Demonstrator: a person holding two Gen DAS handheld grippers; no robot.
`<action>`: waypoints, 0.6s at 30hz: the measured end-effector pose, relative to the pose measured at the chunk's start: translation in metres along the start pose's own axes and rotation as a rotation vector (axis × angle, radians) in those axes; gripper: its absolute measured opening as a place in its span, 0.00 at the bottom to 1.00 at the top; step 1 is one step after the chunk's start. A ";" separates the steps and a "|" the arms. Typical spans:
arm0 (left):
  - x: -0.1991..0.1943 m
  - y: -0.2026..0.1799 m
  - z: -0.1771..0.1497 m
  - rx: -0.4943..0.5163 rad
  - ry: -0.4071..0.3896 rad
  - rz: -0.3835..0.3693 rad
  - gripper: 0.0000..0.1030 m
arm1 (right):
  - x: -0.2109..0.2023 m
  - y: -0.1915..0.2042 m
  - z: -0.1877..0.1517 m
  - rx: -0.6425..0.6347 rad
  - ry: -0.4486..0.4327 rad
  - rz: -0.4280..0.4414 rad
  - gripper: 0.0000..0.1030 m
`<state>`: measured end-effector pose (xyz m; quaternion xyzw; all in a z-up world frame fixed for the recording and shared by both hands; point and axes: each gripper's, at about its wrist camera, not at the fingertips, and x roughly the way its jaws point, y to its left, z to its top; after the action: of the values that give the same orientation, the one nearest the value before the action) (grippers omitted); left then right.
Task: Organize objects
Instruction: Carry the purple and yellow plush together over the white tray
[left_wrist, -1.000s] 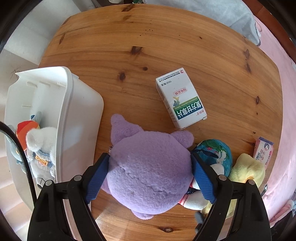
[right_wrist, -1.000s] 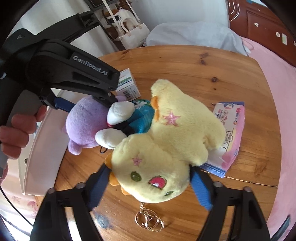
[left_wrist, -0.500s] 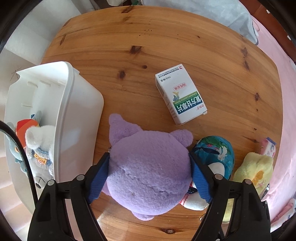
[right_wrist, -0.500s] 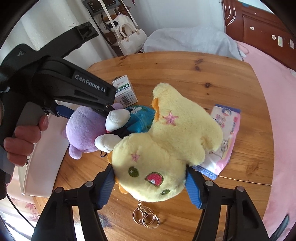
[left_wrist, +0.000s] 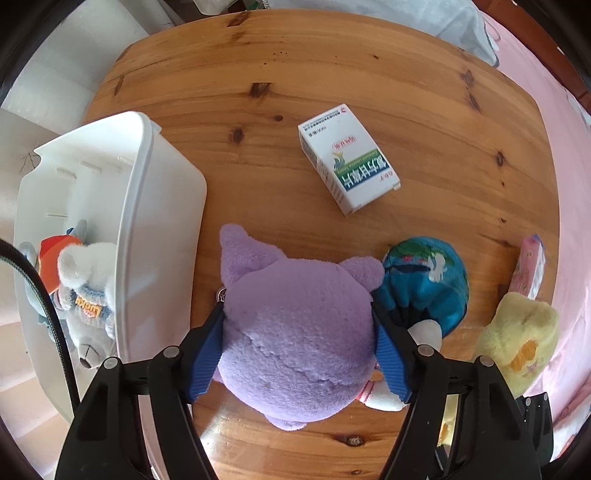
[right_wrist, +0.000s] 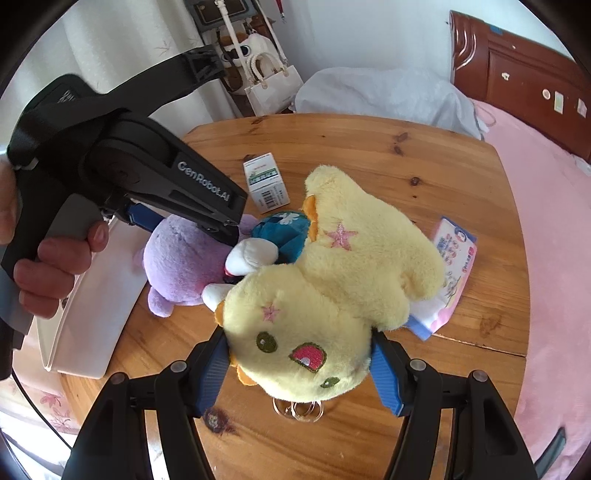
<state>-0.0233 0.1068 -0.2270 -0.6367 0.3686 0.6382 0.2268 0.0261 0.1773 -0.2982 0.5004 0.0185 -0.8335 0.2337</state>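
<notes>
My left gripper (left_wrist: 301, 350) is shut on a purple plush toy (left_wrist: 295, 332), held just above the round wooden table (left_wrist: 332, 74); the toy also shows in the right wrist view (right_wrist: 181, 258). My right gripper (right_wrist: 299, 363) is shut on a yellow plush toy (right_wrist: 325, 295), lifted over the table; it also shows at the right in the left wrist view (left_wrist: 517, 339). A blue-green plush (left_wrist: 424, 280) with white limbs lies between the two toys. A white bin (left_wrist: 140, 229) at the left holds a grey-white plush (left_wrist: 85, 295).
A white and green medicine box (left_wrist: 349, 158) lies on the table beyond the toys. A pink tissue pack (right_wrist: 450, 266) lies at the right, partly under the yellow toy. A key ring (right_wrist: 299, 408) hangs below the yellow toy. A pink bed (right_wrist: 554, 221) borders the table's right side.
Both grippers have risen with their toys. The yellow toy has lifted off the tissue pack and tilted. The purple toy sits higher above the table.
</notes>
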 end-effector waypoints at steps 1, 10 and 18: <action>-0.002 0.001 -0.002 0.005 0.000 0.002 0.74 | -0.002 0.002 -0.001 -0.004 -0.001 -0.001 0.66; -0.027 0.002 -0.023 0.058 -0.027 -0.013 0.74 | -0.026 0.026 -0.017 -0.031 -0.006 -0.021 0.66; -0.058 -0.001 -0.025 0.115 -0.054 -0.030 0.74 | -0.052 0.042 -0.026 -0.030 -0.012 -0.046 0.66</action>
<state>-0.0016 0.0992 -0.1681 -0.6106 0.3888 0.6295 0.2825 0.0846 0.1656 -0.2588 0.4912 0.0412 -0.8413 0.2219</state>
